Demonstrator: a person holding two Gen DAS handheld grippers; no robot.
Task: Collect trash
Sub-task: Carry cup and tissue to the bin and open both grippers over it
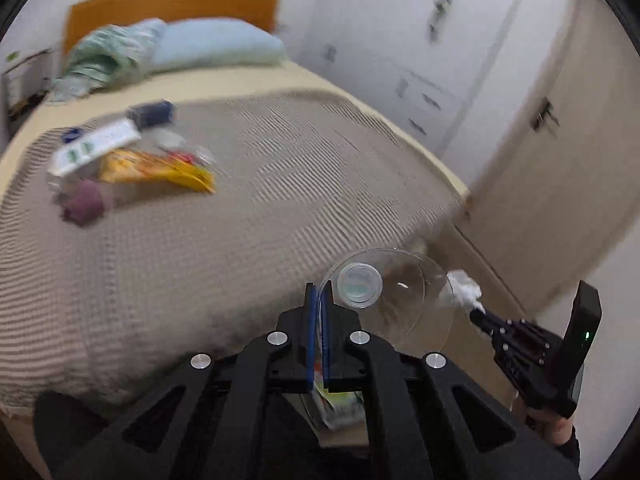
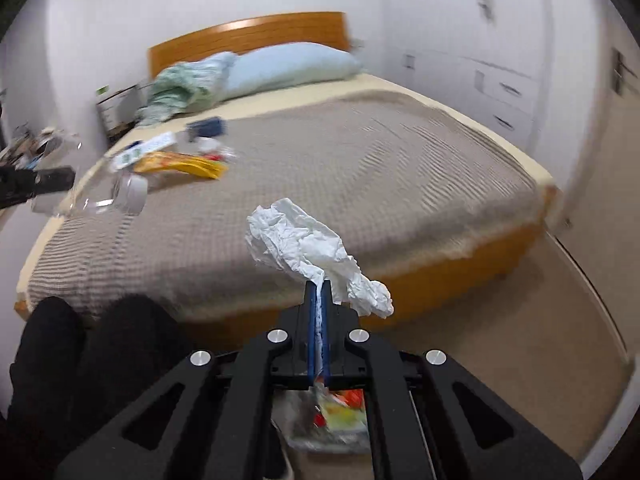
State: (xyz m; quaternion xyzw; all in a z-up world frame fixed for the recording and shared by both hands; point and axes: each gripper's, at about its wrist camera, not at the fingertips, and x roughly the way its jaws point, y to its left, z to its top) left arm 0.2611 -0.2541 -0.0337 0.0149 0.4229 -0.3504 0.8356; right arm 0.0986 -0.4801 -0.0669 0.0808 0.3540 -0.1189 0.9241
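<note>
Your left gripper [image 1: 319,292] is clamped on the rim of a clear plastic cup [image 1: 380,296], held over the foot of the bed [image 1: 280,184]. Your right gripper [image 2: 319,290] pinches a crumpled white tissue [image 2: 308,248] above the bed's near edge. Farther up the blanket lies a pile of trash [image 1: 132,156]: a yellow wrapper [image 2: 184,166], a white box [image 1: 96,146]. Beyond it, a pale blue pillow [image 2: 292,66] rests against the headboard.

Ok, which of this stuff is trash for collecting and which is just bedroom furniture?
Job:
- clear plastic cup, in left hand-held gripper
- crumpled tissue, in right hand-held gripper
- yellow wrapper
- white box
- purple item

Not the job:
- blue pillow
- green blanket
- headboard
</note>
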